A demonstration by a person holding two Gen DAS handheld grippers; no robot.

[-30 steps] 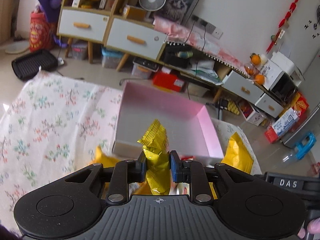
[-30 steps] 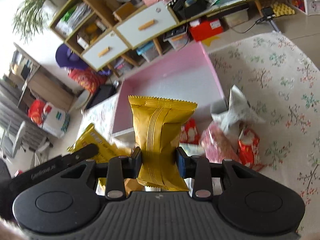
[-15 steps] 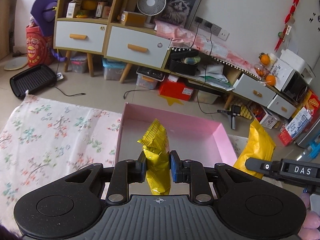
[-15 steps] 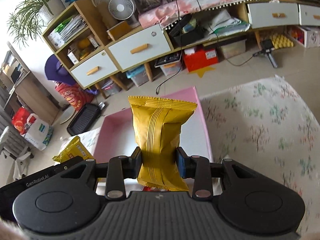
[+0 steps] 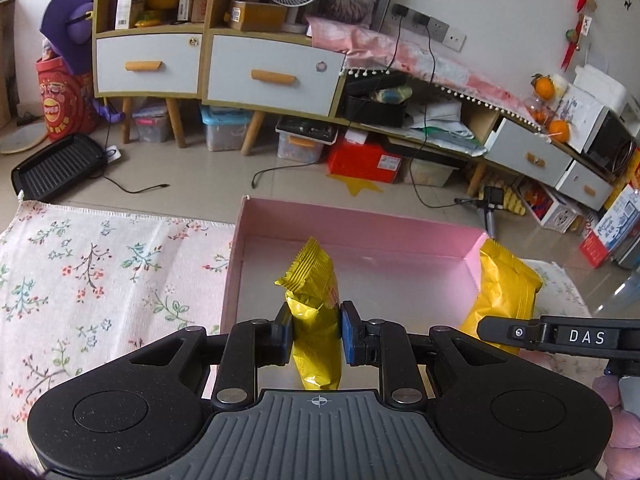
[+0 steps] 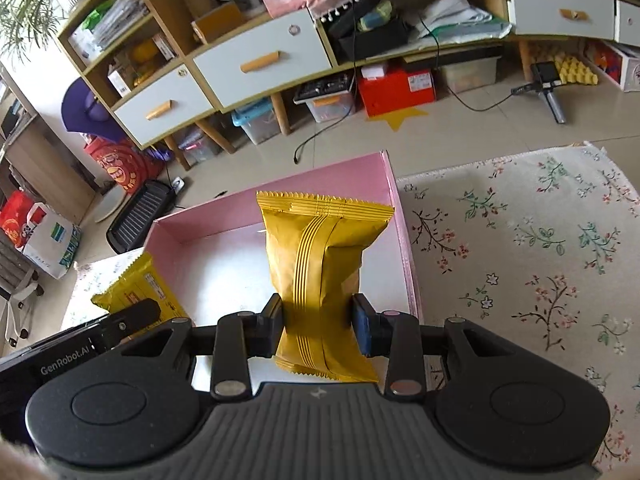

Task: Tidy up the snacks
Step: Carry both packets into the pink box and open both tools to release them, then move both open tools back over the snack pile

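Clamping a crumpled yellow snack packet (image 5: 314, 312) edge-on between its blue pads, the left gripper (image 5: 314, 332) is held over the near part of the open pink box (image 5: 360, 222), whose pale floor shows bare behind the packet. Its view alone takes in the flowered cloth (image 5: 100, 280) spreading left of the box, and, at the right, the second gold packet (image 5: 506, 292) seen from the side beside the box's right wall, with the other tool's black arm marked DAS crossing below it.

From the right wrist, the right gripper (image 6: 320, 322) is closed on that gold snack packet (image 6: 320, 256), here seen flat-on with its ribbed centre seam and crimped top edge, over the right half of the pink box (image 6: 394, 200). Only this view shows the cloth (image 6: 520, 260) running on to the right of the box, and the left packet's printed label side (image 6: 148, 292) at the near left, behind a black arm.

Both views share the far cabinet with white drawers (image 5: 272, 76) and a fan on top.
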